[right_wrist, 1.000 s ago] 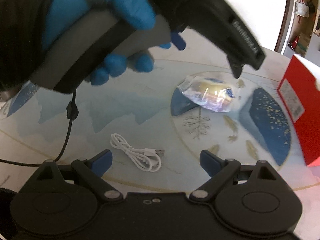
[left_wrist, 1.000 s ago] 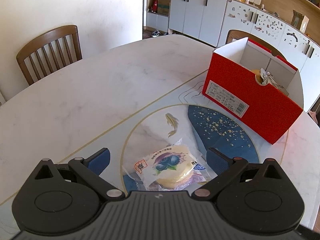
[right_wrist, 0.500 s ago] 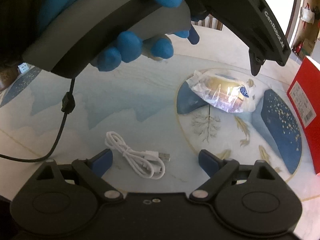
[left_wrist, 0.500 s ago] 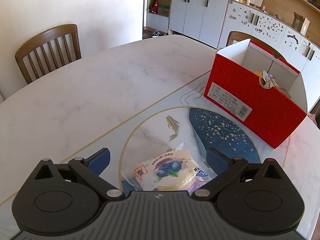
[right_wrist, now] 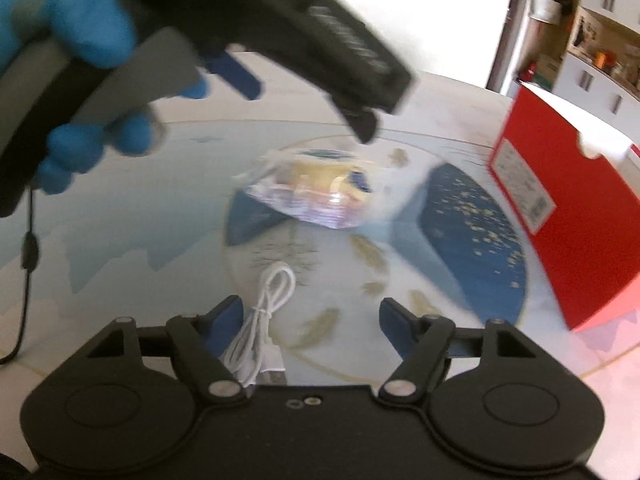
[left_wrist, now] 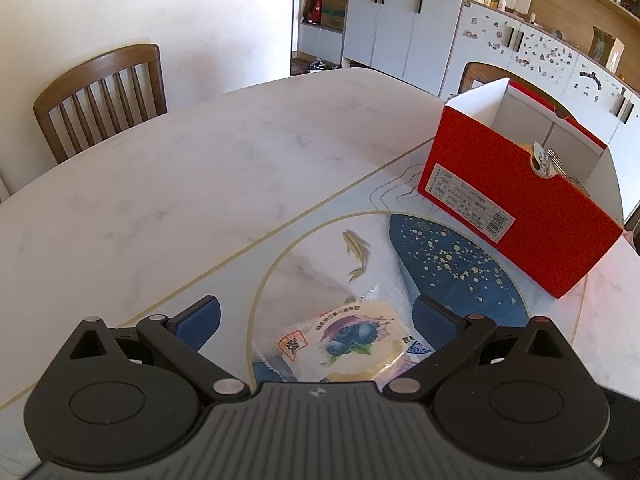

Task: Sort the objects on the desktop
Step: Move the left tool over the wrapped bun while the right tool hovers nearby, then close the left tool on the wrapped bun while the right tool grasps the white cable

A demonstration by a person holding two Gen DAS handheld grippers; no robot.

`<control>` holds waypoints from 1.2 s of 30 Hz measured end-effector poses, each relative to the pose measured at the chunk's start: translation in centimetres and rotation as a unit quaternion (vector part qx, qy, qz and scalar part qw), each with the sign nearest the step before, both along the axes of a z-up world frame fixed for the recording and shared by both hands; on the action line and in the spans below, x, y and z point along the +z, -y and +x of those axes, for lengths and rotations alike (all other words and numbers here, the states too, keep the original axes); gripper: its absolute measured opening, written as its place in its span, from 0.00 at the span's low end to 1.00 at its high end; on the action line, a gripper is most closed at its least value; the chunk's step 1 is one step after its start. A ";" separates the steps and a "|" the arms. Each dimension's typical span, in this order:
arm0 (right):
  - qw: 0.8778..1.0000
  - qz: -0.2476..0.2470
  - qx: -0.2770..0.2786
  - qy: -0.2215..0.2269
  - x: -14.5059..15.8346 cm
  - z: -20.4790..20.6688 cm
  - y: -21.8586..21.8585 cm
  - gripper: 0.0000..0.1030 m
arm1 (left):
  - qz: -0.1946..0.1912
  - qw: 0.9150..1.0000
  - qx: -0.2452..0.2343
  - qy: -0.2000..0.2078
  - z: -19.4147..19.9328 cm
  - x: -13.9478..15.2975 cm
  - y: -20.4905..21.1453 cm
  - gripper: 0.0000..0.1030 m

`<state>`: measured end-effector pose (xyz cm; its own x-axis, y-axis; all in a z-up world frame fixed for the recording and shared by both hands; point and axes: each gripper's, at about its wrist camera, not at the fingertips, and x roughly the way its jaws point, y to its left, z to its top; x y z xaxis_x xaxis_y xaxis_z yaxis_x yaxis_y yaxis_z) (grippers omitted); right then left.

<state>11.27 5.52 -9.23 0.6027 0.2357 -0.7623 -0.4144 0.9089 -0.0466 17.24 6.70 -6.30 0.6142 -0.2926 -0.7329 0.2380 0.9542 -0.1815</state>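
the left gripper [left_wrist: 316, 314] hovered with jaws apart over the wrapped snack [left_wrist: 348, 346] on the tabletop [left_wrist: 168, 184] — nothing gripped. the right gripper [right_wrist: 310, 314] had jaws apart, just narrowing, the white cable [right_wrist: 260, 332] by its left finger, unpinched. the red box [left_wrist: 516, 208] stood at two o'clock.

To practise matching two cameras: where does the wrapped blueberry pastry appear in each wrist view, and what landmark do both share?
Left wrist: wrapped blueberry pastry lies bottom centre, between the open left gripper fingers.
Right wrist: same pastry, blurred, at centre, below the left gripper.
Shared landmark: red box, at right in both.
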 end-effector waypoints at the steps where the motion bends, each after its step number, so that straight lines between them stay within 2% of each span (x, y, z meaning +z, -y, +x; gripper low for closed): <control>1: 1.000 -0.002 -0.003 0.000 0.1 0.0 0.3 0.67 | 0.000 1.000 0.002 0.000 0.0 0.0 0.0 1.00; 3: 1.000 -0.001 -0.010 -0.002 0.3 0.0 0.6 0.60 | -0.003 1.000 0.002 -0.001 0.1 0.0 -0.1 1.00; 6: 1.000 0.000 -0.009 -0.009 0.5 -0.3 0.4 0.56 | -0.002 1.000 0.001 0.001 -0.2 0.0 0.0 1.00; 12: 1.000 0.006 0.011 -0.012 0.4 -0.7 -0.3 0.51 | 0.002 1.000 -0.001 -0.005 -0.9 -0.6 0.5 1.00; 16: 1.000 0.016 0.006 -0.017 0.3 -0.7 0.0 0.51 | 0.000 1.000 -0.010 -0.012 -1.3 -1.5 1.0 1.00; 20: 1.000 0.019 0.004 -0.018 0.4 -0.8 -0.1 0.51 | -0.016 1.000 0.003 -0.015 -1.1 -1.6 2.0 1.00; 22: 1.000 0.019 0.005 -0.018 0.4 -0.7 0.0 0.51 | -0.010 1.000 0.011 -0.012 -0.9 -1.5 2.7 1.00; 24: 1.000 0.020 0.004 -0.019 0.4 -0.7 0.0 0.51 | 0.012 1.000 0.021 -0.014 -0.6 -1.8 3.6 1.00; 27: 1.000 0.020 0.003 -0.017 0.3 -0.7 0.1 0.51 | 0.014 0.999 0.038 -0.030 0.0 -2.7 3.9 1.00; 34: 1.000 0.024 0.001 -0.016 0.2 -0.9 0.3 0.51 | -0.017 0.996 0.069 -0.055 0.7 -3.7 3.2 1.00; 36: 1.000 0.026 0.002 -0.017 0.3 -0.9 0.3 0.46 | -0.023 0.996 0.072 -0.056 0.7 -3.7 3.0 1.00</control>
